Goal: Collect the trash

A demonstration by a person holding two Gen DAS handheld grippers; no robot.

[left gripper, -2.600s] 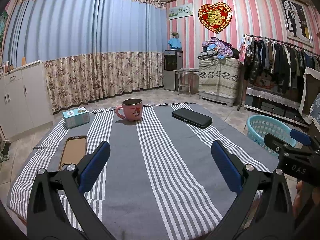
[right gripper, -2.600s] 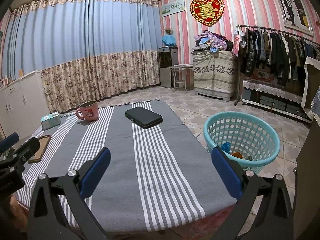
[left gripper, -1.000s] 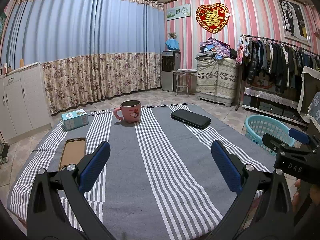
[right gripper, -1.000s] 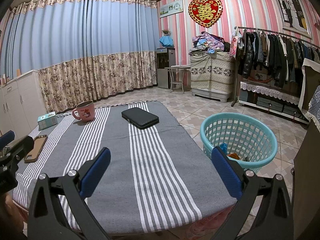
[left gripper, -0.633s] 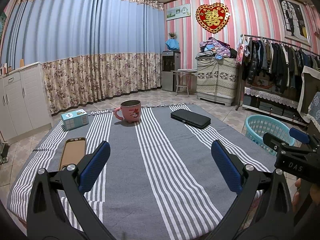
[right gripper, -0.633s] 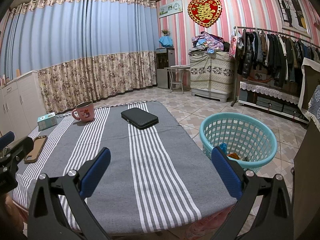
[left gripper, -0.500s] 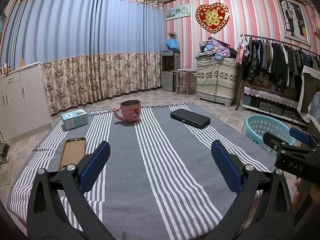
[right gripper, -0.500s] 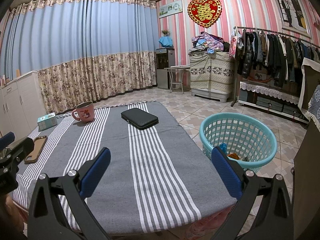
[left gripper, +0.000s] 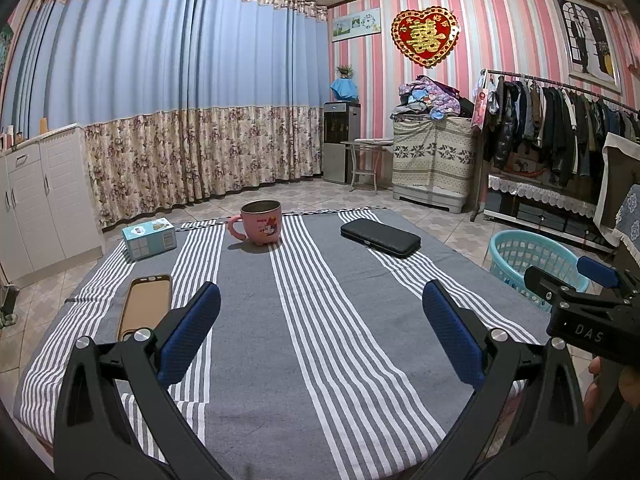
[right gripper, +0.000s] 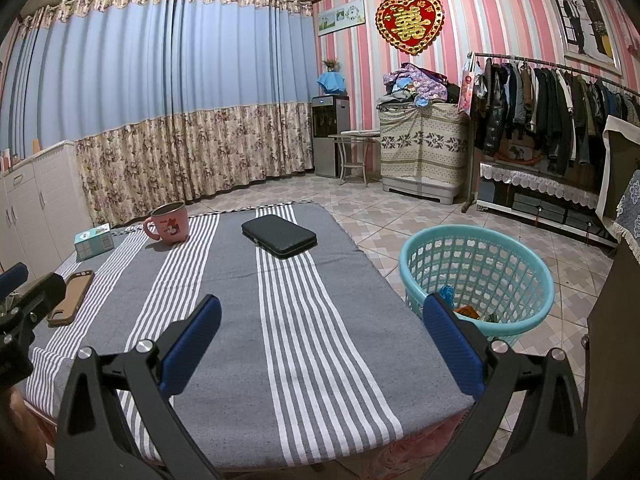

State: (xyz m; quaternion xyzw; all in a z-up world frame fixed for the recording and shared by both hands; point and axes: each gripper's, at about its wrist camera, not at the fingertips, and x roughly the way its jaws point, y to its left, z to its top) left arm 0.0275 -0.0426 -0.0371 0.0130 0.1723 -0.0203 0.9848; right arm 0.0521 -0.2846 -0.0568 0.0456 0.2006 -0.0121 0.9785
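A turquoise plastic basket (right gripper: 476, 280) stands on the floor right of the table, with a few scraps of trash (right gripper: 466, 311) at its bottom; it also shows in the left wrist view (left gripper: 532, 258). My left gripper (left gripper: 320, 322) is open and empty above the near part of the striped tablecloth (left gripper: 320, 344). My right gripper (right gripper: 320, 324) is open and empty above the table's near right part. I see no loose trash on the cloth.
On the cloth lie a pink mug (left gripper: 261, 227), a black case (left gripper: 380, 237), a small blue box (left gripper: 149, 238) and a brown phone case (left gripper: 146, 306). A clothes rack (right gripper: 560, 116) and a covered cabinet (right gripper: 424, 152) stand at the right.
Both grippers have stayed open and nearly still; the views have shifted only slightly over the table.
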